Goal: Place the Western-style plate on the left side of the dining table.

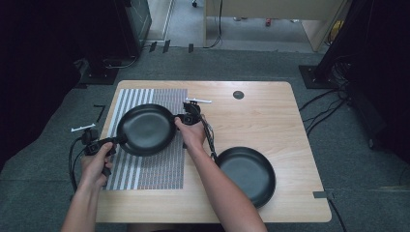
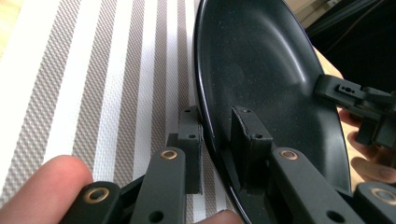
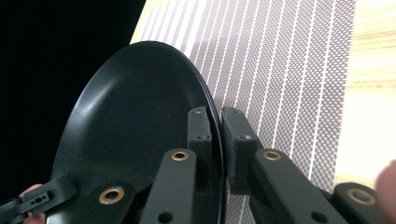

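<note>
Pan in my jaws: a round black pan [image 1: 146, 129] sits between my two grippers, over the striped placemat [image 1: 159, 171]; whether it touches the mat or hangs just above it I cannot tell.
Left gripper [image 1: 117, 140]: my jaws are clamped on the pan's rim, one pad outside the wall and one inside the bowl, as the left gripper view shows [image 2: 219, 140].
Right gripper [image 1: 177, 118]: my jaws pinch the opposite rim the same way, one pad in the bowl and one outside, seen in the right gripper view [image 3: 215, 135].
Across the bowl: from each gripper I see the other one's jaw tips on the far edge of the pan.
Pan's lie: open side up; it is round, with no handle that I can see. The line between my two grips runs from near left to far right across the table [image 1: 270, 111].
Beneath the jaws: the grey and white placemat, its stripes running away from me.
Other things: a second black pan [image 1: 247, 175] rests on bare wood, well apart from my right gripper, beside my right forearm. A small dark disc [image 1: 238, 94] lies near the table's far edge.
In the way: nothing stands between my jaws and the pan.
</note>
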`<act>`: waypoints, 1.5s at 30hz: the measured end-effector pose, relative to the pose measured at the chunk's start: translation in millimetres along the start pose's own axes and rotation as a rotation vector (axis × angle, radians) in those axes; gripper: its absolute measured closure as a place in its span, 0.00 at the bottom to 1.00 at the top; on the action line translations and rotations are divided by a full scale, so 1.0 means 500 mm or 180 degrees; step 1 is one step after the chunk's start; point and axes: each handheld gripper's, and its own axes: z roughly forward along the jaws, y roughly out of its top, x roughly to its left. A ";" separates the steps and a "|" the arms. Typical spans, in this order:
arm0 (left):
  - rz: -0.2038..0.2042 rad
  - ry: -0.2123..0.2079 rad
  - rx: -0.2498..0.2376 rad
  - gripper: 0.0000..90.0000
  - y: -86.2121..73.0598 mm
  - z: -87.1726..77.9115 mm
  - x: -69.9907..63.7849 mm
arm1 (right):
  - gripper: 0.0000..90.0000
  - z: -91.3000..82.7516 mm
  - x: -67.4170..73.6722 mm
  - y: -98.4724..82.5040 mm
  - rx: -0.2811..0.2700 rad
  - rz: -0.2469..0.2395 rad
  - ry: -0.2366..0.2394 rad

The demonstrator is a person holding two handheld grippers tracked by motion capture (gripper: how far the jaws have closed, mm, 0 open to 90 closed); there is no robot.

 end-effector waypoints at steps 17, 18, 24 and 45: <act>-0.0115 0.0214 0.0073 0.83 0.026 0.052 0.027 | 0.93 0.055 -0.028 0.002 0.0029 0.0193 -0.0095; -0.0115 0.0214 0.0073 0.83 0.026 0.052 0.027 | 0.93 0.056 -0.030 0.001 0.0030 0.0200 -0.0110; -0.0130 0.0218 0.0119 0.82 0.024 0.064 0.031 | 0.93 0.057 -0.032 0.001 0.0028 0.0191 -0.0170; 0.0478 0.0611 0.0222 0.46 0.028 0.047 0.004 | 0.59 0.056 -0.015 -0.006 -0.0095 -0.0074 -0.0217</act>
